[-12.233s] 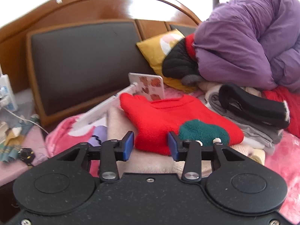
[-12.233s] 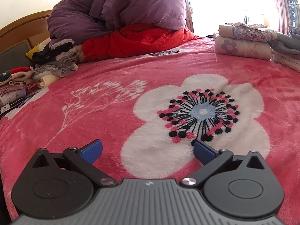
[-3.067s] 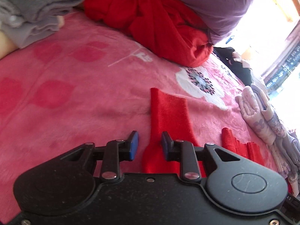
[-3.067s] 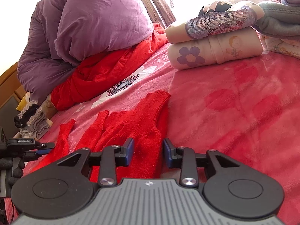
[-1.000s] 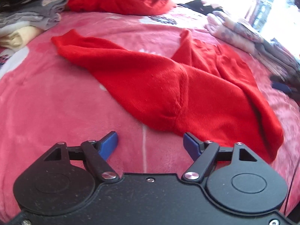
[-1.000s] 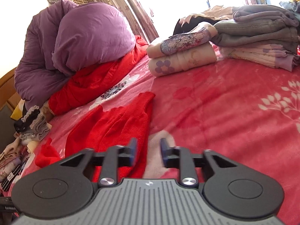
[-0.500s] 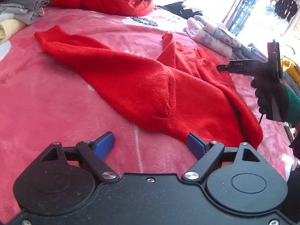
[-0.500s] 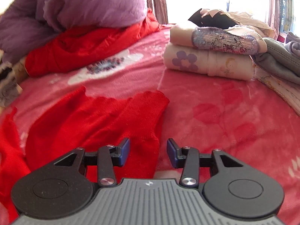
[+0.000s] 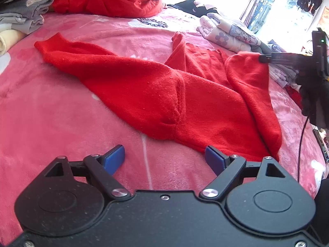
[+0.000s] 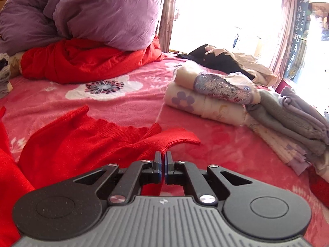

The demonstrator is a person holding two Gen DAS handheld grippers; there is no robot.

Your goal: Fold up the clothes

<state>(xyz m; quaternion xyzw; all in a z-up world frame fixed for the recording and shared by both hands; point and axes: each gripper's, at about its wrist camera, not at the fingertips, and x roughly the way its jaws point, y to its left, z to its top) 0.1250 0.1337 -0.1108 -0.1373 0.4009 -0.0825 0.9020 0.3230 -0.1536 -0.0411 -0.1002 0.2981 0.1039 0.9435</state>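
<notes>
Red knit sweater (image 9: 164,94), lying spread and rumpled on a pink floral blanket (image 9: 51,127) that covers the bed. One sleeve runs out toward the upper left in the left wrist view; the body bunches toward the right, where its far edge is lifted off the blanket.

Right gripper (image 10: 163,165): fingers pressed together, pinching the raised edge of the sweater's red fabric; in the left wrist view it appears at the right margin, gripped by a dark-gloved hand (image 9: 314,94).

Left gripper (image 9: 164,158): blue-padded fingers spread wide, low over the blanket, just short of the sweater's near hem; nothing lies between them.

Surroundings: beyond the sweater, a stack of folded clothes (image 10: 211,96), the lowest piece cream with a purple flower print, with grey folded garments (image 10: 287,119) beside it. At the far end of the bed, a purple quilt (image 10: 92,14) rests on a red bundle (image 10: 82,61). A second pile of folded grey and dark garments (image 9: 20,10) sits at the upper left of the left wrist view.

Writing: a dark hanging sign (image 10: 298,28) by the bright window carries the word "Happy" and a column of Chinese characters, too small to read with certainty.
</notes>
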